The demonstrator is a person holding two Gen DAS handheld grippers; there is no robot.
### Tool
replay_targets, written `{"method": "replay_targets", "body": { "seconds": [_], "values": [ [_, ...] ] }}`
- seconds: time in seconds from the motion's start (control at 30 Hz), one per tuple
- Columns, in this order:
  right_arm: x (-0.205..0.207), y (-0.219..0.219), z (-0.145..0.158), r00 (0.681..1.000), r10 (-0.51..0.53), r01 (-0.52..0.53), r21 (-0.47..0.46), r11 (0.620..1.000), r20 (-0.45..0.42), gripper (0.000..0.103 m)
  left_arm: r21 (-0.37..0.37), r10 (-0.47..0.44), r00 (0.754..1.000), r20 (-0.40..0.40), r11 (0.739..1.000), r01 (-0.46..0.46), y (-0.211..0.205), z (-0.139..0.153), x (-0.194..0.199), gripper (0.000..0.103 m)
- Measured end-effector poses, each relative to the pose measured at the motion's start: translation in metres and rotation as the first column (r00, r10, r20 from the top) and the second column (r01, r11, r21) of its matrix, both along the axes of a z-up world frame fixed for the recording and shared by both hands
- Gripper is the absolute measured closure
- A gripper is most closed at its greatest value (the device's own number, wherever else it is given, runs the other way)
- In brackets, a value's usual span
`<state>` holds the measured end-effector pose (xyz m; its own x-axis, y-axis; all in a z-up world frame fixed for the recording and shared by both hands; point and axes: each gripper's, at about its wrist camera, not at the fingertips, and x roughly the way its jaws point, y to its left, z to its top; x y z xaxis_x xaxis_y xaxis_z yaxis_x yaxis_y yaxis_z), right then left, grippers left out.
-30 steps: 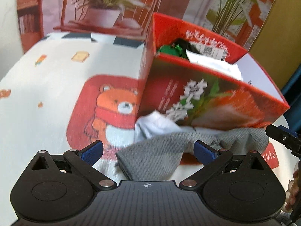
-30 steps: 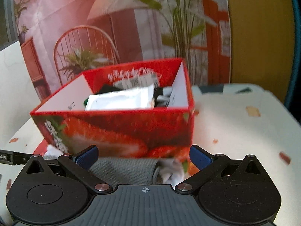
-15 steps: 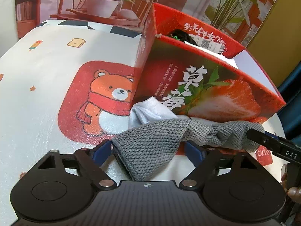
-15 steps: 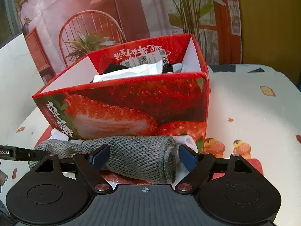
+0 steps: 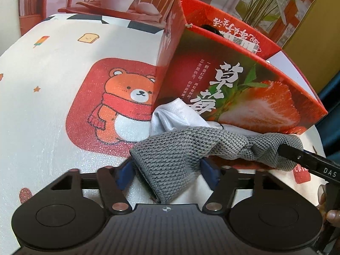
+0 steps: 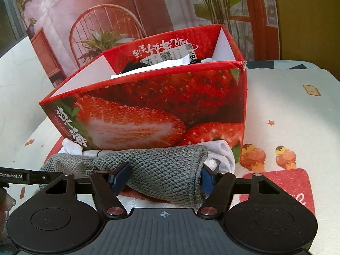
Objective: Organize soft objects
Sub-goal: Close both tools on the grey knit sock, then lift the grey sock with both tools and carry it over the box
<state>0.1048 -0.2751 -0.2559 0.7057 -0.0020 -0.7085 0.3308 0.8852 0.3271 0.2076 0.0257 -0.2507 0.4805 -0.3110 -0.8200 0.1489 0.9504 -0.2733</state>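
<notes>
Closing in from both ends, the left gripper (image 5: 166,171) and right gripper (image 6: 163,177) have the grey sock (image 5: 187,146) between half-shut jaws, pads touching it; it's soft, floppy, light, so pinching each end seems sensible; strawberry box (image 6: 148,106) just beyond.

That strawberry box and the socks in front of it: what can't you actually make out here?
- Strawberry box contents, both views: its front wall hides all but a white packet and something black.
- White sock: mostly under the grey sock.
- Left gripper and right gripper pads: the grey sock covers where they meet it.
</notes>
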Motion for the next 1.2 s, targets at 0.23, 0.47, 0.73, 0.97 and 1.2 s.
{"method": "replay_targets", "body": {
  "seconds": [0.23,0.47,0.73,0.97,1.2],
  "values": [
    [-0.001,-0.001,0.006,1.0,0.015,-0.015,0.01,1.0,-0.001,0.061,-0.026,-0.039,0.999,0.024,0.999,0.04,0.001,0.011,-0.007,0.082],
    [-0.01,-0.004,0.023,0.999,0.031,-0.031,-0.002,1.0,0.044,0.079,-0.047,-0.061,0.993,0.097,0.997,0.066,0.003,0.033,-0.016,0.084],
    [-0.024,-0.001,0.054,0.992,0.067,-0.061,-0.052,0.997,0.111,0.081,-0.048,-0.085,0.975,0.207,0.994,0.097,0.005,0.069,-0.027,0.084],
    [-0.031,-0.008,0.097,0.973,0.072,-0.055,-0.085,0.995,0.217,0.081,-0.068,-0.11,0.945,0.309,0.988,0.137,0.004,0.11,-0.025,0.084],
    [-0.011,-0.024,0.128,0.961,0.075,-0.041,-0.134,0.99,0.264,0.081,-0.078,-0.133,0.923,0.36,0.982,0.172,-0.012,0.135,-0.004,0.084]
  ]
}}
